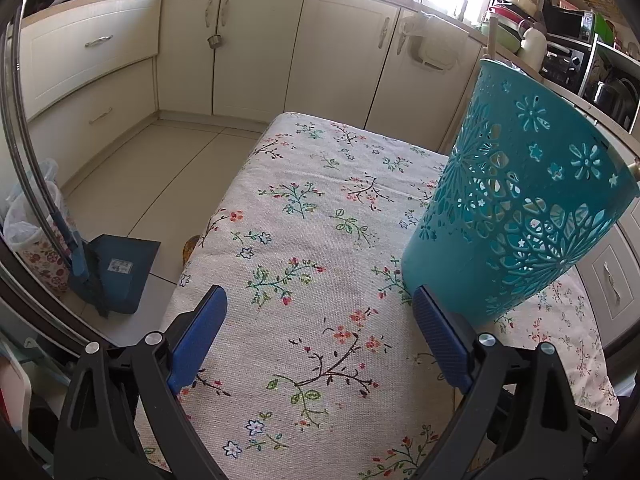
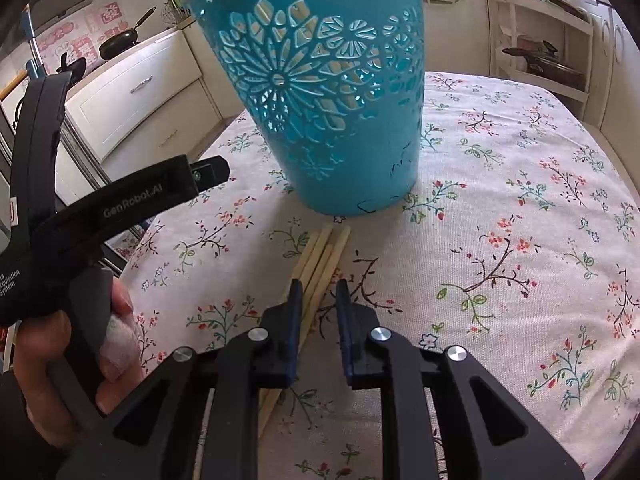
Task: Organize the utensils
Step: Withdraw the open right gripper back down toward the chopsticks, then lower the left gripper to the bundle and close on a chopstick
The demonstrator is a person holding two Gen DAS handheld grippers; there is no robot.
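Right gripper point(image 2: 318, 294), nearest the lens, angled down over the floral-clothed worktop point(image 2: 520, 200): jaws narrowly parted, straddling the chopsticks point(image 2: 320, 258) without yet pressing them, judged as lined up for a pick. Teal openwork basket point(image 2: 320, 80), largest item, upright just beyond the bundle's far ends, likely the destination; left gripper point(image 1: 320, 300) spread wide and empty beside its base, perhaps placed to steady it. Chopsticks lying flat, side by side, tips toward the basket.

Both wrist views look steeply down, close, sharing the teal basket point(image 1: 520, 200) and tablecloth point(image 2: 520, 184)
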